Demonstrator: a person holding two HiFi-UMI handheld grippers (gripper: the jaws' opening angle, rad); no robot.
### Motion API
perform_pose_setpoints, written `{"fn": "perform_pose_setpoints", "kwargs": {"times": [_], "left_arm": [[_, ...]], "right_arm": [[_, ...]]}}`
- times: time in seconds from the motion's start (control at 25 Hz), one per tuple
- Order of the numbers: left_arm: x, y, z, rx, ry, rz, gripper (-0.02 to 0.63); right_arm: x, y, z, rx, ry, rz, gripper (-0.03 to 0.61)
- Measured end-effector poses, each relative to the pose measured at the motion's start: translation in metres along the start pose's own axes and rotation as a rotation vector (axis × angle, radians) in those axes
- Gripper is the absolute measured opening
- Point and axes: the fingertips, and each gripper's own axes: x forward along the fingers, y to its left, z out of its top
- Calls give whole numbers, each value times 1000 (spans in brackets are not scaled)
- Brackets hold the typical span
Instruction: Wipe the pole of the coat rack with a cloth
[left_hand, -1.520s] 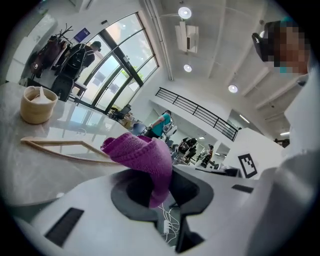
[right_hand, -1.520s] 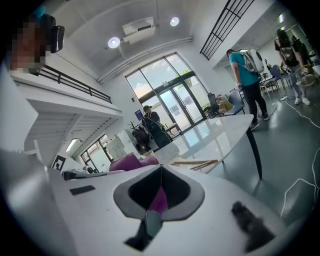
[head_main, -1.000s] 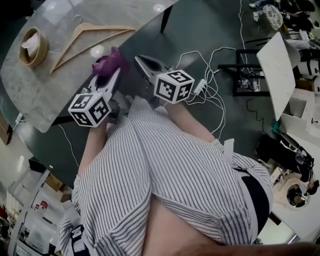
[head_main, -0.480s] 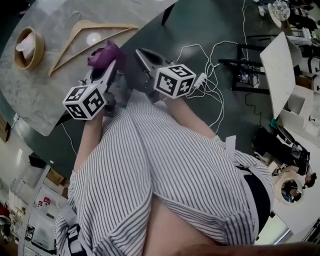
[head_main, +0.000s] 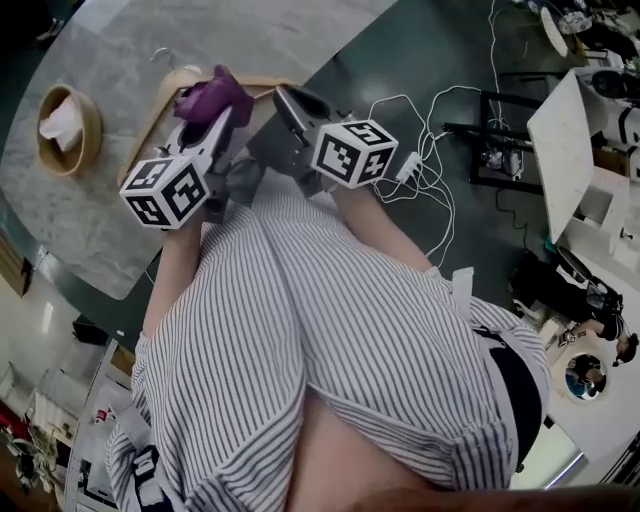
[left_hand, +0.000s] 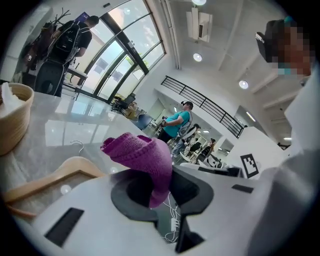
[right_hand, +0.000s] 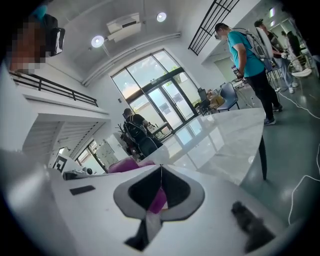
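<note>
My left gripper (head_main: 222, 112) is shut on a bunched purple cloth (head_main: 210, 98), which sticks out past the jaws (left_hand: 142, 155). It hovers over the edge of the marble table (head_main: 100, 225), just above a wooden hanger (head_main: 165, 88). Close beside it on the right, my right gripper (head_main: 287, 100) has its jaws pressed together with nothing between them (right_hand: 161, 172); the purple showing behind them is the cloth in the other gripper. Far beyond the table a dark coat rack with branching hooks (left_hand: 59, 15) stands beside a person with a backpack (left_hand: 75, 37).
A wooden bowl holding white tissue (head_main: 65, 130) sits on the table's left part. White cables and a power strip (head_main: 415, 170) lie on the dark floor at right, near a white board (head_main: 562, 150). Other people stand in the hall (right_hand: 247, 55).
Both grippers have moved forward together over the table edge; the cloth now sits above the hanger. Neither gripper's hold has changed.
</note>
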Motion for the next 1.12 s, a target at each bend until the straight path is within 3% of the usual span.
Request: {"fn": "perform_pose_setpoints", "kwargs": {"times": [0.2, 0.6, 1.12], "left_arm": [[14, 21, 21, 30, 41, -24, 83], [34, 28, 17, 27, 113, -77, 83], [60, 17, 5, -11, 158, -49, 83]], "right_arm": [[30, -8, 20, 26, -30, -39, 17], [44, -23, 18, 40, -5, -96, 17], [34, -54, 23, 87, 52, -96, 17]]}}
